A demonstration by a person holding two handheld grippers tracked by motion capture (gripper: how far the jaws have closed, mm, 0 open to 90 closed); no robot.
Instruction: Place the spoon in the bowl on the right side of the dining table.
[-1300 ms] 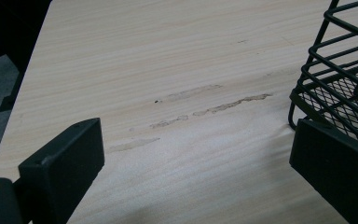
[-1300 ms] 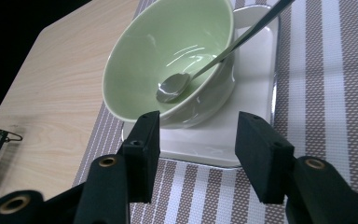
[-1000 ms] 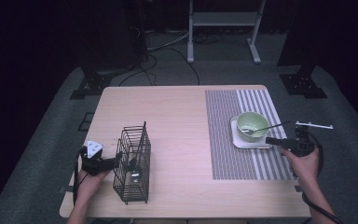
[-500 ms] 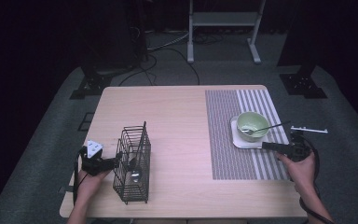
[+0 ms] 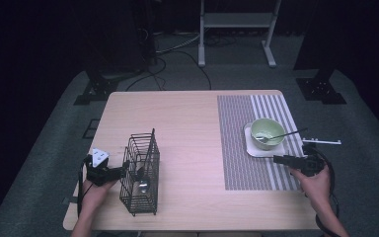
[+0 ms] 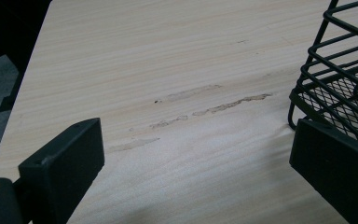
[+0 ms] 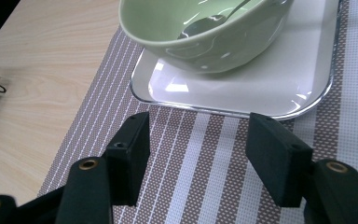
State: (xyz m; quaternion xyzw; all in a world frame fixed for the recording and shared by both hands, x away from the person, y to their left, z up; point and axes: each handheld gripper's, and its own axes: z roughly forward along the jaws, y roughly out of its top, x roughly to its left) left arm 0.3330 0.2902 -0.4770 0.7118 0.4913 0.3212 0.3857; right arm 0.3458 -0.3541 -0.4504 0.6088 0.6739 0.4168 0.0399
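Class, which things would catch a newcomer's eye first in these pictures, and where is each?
A pale green bowl with a spoon in it sits on a white tray on the striped placemat, at the table's right. At front left, a black wire basket stands upright.

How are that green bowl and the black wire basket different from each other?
The green bowl is solid and round, while the black wire basket is an open, boxy cage you can see through. The bowl sits on a white tray on the striped mat; the basket stands on the bare wooden table. The bowl is low and wide; the basket is tall and narrow. Each holds a piece of metal cutlery.
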